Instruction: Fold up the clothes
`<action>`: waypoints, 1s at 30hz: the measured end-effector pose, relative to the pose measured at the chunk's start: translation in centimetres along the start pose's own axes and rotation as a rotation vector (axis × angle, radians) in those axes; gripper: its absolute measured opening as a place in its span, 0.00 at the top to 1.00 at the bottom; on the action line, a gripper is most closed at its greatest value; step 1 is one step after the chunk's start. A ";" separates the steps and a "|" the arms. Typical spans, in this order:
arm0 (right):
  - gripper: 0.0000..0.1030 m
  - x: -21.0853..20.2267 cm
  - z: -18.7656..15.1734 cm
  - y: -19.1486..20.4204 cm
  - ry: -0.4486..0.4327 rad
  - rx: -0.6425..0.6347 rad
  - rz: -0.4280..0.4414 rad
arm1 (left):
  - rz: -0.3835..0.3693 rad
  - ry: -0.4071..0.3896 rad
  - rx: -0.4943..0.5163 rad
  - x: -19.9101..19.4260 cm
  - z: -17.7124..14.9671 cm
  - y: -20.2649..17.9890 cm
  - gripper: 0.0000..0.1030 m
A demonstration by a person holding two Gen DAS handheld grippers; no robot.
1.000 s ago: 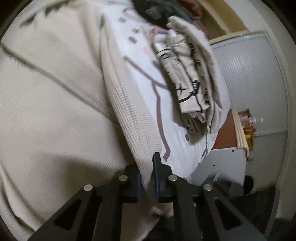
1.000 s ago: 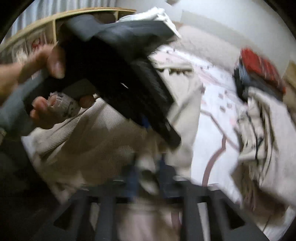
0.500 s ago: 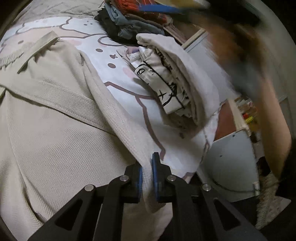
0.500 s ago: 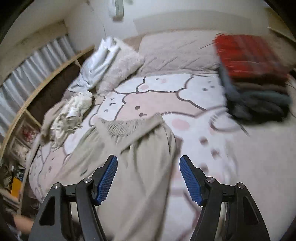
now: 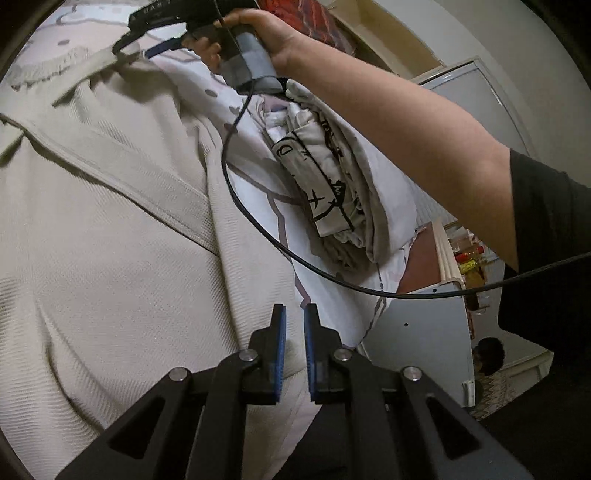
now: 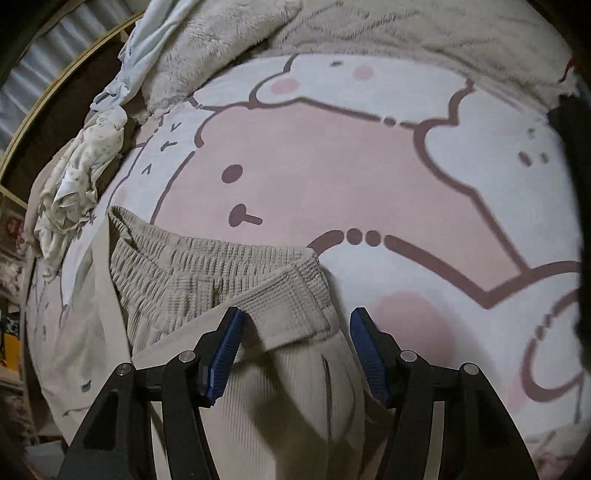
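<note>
A beige waffle-knit garment (image 5: 110, 229) lies spread on the bed. Its ribbed waistband (image 6: 192, 266) shows in the right wrist view. My left gripper (image 5: 294, 332) hovers over the garment's right edge; its jaws stand narrowly apart with nothing visibly pinched between them. My right gripper (image 6: 295, 332) is open, its blue pads (image 6: 225, 350) on either side of the waistband's folded corner (image 6: 295, 306). In the left wrist view the right gripper (image 5: 155, 22) sits at the far top, held by a bare arm (image 5: 388, 122).
A pink and white cartoon bedsheet (image 6: 351, 166) covers the bed. A folded printed white garment (image 5: 332, 184) lies to the right. Crumpled white clothes (image 6: 74, 184) lie at the left, a fluffy blanket (image 6: 369, 26) at the head. A black cable (image 5: 258, 229) hangs across. A white cabinet (image 5: 424, 332) stands beside the bed.
My right gripper let go of the garment, opened, and moved down to the waistband corner. My left gripper's jaws have parted slightly from the cloth edge they pinched.
</note>
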State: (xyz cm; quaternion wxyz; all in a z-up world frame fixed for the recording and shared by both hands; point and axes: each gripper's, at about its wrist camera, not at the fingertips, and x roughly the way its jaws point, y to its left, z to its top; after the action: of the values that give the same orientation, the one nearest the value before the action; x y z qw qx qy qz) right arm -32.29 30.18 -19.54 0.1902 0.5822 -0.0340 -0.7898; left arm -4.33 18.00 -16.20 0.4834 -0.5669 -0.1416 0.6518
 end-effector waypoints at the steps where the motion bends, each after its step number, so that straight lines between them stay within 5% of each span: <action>1: 0.47 0.5 0.1 0.0 0.013 0.000 0.016 | -0.002 0.011 -0.005 0.4 0.1 0.0 0.90; 7: 0.75 -0.4 -0.7 0.0 -0.002 0.002 -0.006 | 0.032 0.031 -0.011 1.6 -0.3 0.3 0.90; 16: 0.77 -0.8 -0.2 1.8 0.019 -0.025 -0.114 | 0.072 0.044 -0.072 2.6 -0.1 1.8 0.90; 18: 0.77 -0.8 -0.1 1.9 0.025 -0.009 -0.122 | 0.072 0.068 -0.082 3.3 -0.2 2.0 0.83; 20: 0.77 -0.8 0.0 1.9 0.026 0.001 -0.125 | 0.071 0.080 -0.082 3.7 -0.3 1.8 0.57; 27: 0.77 -0.9 0.1 2.1 0.033 0.006 -0.141 | 0.179 -0.002 -0.067 2.1 -0.4 1.4 0.55; 30: 0.77 -0.7 0.1 2.3 0.036 0.003 -0.154 | 0.213 -0.013 -0.078 1.8 0.1 2.2 0.46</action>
State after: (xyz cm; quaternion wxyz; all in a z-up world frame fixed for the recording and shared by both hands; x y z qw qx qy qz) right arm -31.65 28.27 -18.25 0.1286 0.5976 0.0130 -0.7913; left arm -5.22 18.37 -18.89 0.3882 -0.5928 -0.1091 0.6971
